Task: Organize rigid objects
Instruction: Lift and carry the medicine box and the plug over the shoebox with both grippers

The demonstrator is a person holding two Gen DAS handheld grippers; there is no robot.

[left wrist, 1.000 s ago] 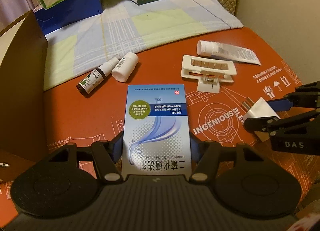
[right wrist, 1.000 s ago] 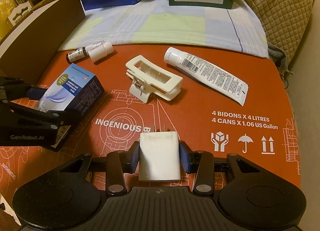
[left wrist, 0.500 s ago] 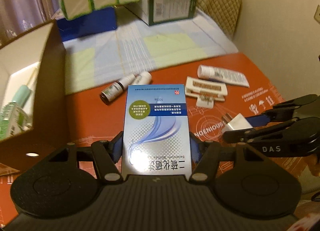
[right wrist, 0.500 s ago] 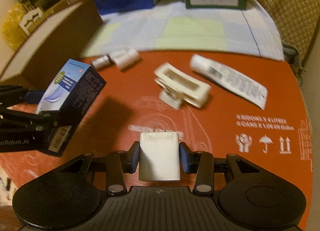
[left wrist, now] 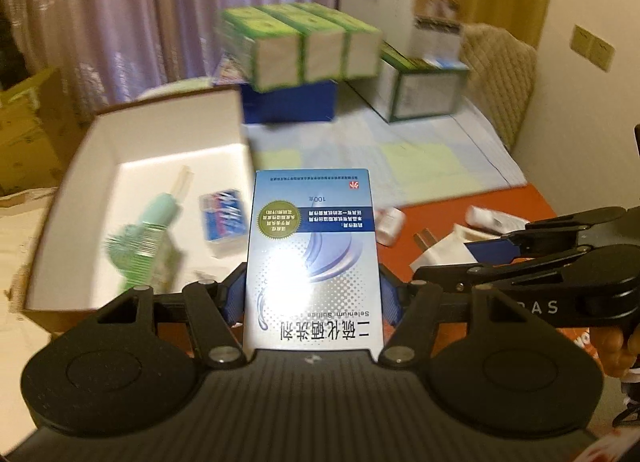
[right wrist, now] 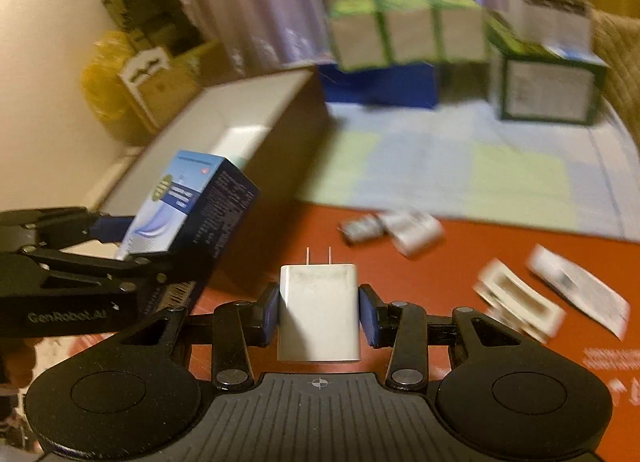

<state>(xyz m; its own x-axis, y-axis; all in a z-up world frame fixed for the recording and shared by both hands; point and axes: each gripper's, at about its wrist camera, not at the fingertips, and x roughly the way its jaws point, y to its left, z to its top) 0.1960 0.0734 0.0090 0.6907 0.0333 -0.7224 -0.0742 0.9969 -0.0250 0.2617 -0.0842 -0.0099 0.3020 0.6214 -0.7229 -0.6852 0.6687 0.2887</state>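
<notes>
My left gripper is shut on a blue and white medicine box, held up in the air beside the open cardboard box. That box holds a green bottle and a small blue packet. My right gripper is shut on a white plug adapter, prongs pointing away, above the orange table. In the right wrist view the left gripper and its medicine box hang at the left. The right gripper with the adapter shows at the right of the left wrist view.
On the table lie a white hair clip, a white tube, a small white bottle and a dark bottle. Behind are a checked cloth, a blue box, green-banded packs and a green carton.
Both grippers have risen from the table with their loads and swung left toward the open cardboard box, whose inside now shows. The grips have not altered.
</notes>
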